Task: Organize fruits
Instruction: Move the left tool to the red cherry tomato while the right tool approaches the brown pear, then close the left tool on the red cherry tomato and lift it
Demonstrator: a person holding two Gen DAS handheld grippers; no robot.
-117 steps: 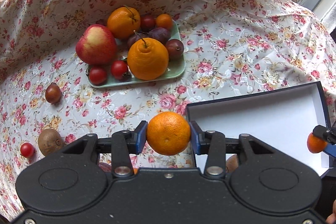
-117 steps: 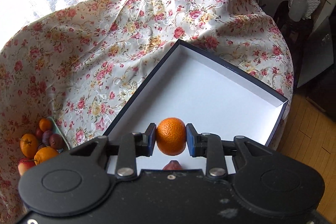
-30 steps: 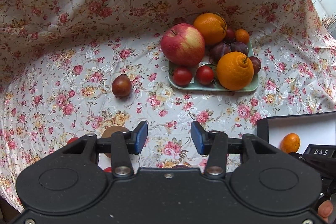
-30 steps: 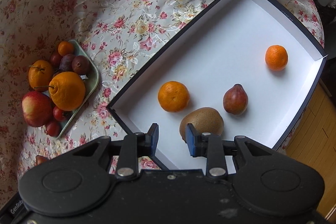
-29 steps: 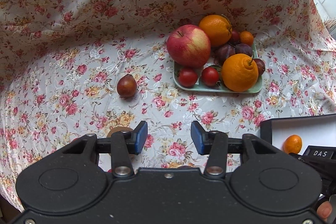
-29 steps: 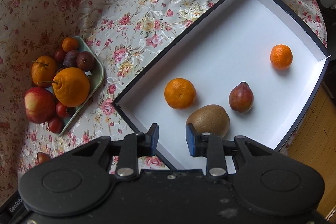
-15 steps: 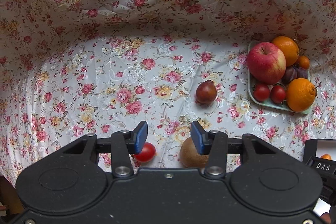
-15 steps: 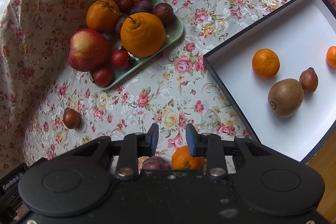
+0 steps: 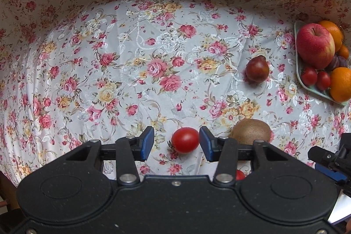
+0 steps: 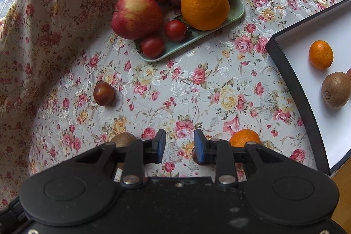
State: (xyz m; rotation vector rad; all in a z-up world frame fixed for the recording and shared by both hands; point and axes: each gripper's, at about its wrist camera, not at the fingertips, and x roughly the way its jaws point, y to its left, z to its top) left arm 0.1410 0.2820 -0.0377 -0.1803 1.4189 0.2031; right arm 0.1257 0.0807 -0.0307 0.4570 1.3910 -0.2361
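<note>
Tomato (image 9: 185, 140): lying between the left gripper (image 9: 175, 143) fingers, gap remaining, needing centring, then gentle closing.
Right gripper (image 10: 177, 143): hovering, fingers narrowly parted, holding nothing.

Both grippers point down, jaws parted

The left gripper (image 9: 175, 143) points straight down, its blue pads apart and pressing on nothing. The right gripper (image 10: 178, 144) tilts slightly off vertical, its pads set closer together, with nothing clamped. The right gripper's black finger shows at the edge of the left wrist view.
</note>
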